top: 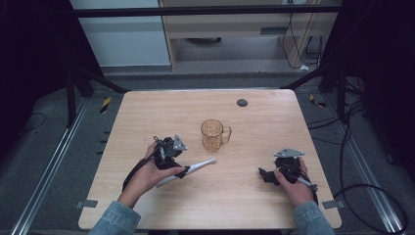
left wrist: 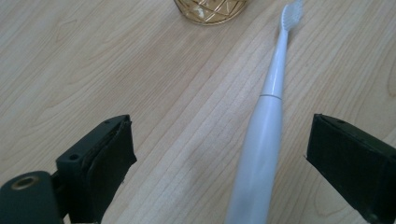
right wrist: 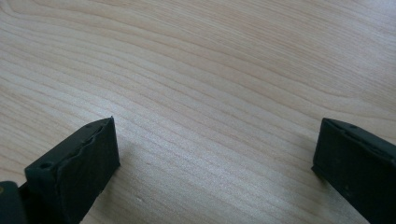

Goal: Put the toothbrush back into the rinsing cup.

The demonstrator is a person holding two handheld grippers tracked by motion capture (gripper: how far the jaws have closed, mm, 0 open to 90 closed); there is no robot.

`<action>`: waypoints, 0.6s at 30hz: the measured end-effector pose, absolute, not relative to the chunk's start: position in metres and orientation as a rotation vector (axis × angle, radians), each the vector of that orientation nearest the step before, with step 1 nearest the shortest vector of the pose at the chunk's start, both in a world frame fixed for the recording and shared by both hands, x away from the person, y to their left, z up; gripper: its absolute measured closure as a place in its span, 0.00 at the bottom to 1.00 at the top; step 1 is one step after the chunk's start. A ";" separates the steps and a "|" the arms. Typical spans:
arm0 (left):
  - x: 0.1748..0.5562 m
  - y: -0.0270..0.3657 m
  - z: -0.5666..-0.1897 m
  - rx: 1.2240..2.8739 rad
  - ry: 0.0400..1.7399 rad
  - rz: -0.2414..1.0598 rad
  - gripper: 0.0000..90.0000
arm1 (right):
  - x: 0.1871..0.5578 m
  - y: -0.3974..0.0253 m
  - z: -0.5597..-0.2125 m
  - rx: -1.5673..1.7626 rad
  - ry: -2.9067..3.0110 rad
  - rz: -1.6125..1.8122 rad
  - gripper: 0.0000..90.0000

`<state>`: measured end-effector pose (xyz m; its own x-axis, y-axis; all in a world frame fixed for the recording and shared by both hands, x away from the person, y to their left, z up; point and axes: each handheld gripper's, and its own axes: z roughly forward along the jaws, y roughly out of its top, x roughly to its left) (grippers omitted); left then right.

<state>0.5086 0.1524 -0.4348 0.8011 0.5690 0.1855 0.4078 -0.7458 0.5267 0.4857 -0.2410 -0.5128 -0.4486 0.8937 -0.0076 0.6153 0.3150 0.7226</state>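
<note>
Left hand point(top: 149, 172): seen at the near left of the table point(top: 147, 112), wrapped around the left gripper point(top: 182, 172); a denim sleeve is seen at the wrist.
Left gripper: jaws held wide apart, set low on either side of the toothbrush handle; no contact with the handle is seen in the left gripper view.
Toothbrush point(left wrist: 261, 140): white, laid flat on the wood; the handle is found between the jaws, nearer one of them; the bristle end is pointed towards the mug.
Mug point(top: 214, 134): amber glass with a patterned wall, stood upright near the table's middle; its handle is turned to the right; it is placed just beyond the bristles, apart from them.
Right gripper point(top: 265, 175): held by the right hand point(top: 293, 183) at the near right; jaws spread apart over bare wood, nothing between them.
</note>
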 end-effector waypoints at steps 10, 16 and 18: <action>0.508 0.141 -0.437 2.593 0.617 0.355 0.38 | 0.486 -0.241 -0.513 1.340 2.179 0.924 0.00; 0.511 0.136 -0.446 2.634 0.605 0.290 0.48 | 0.486 -0.241 -0.513 1.341 2.179 0.925 0.00; 0.511 0.135 -0.449 2.651 0.600 0.271 0.51 | 0.486 -0.241 -0.513 1.341 2.179 0.925 0.00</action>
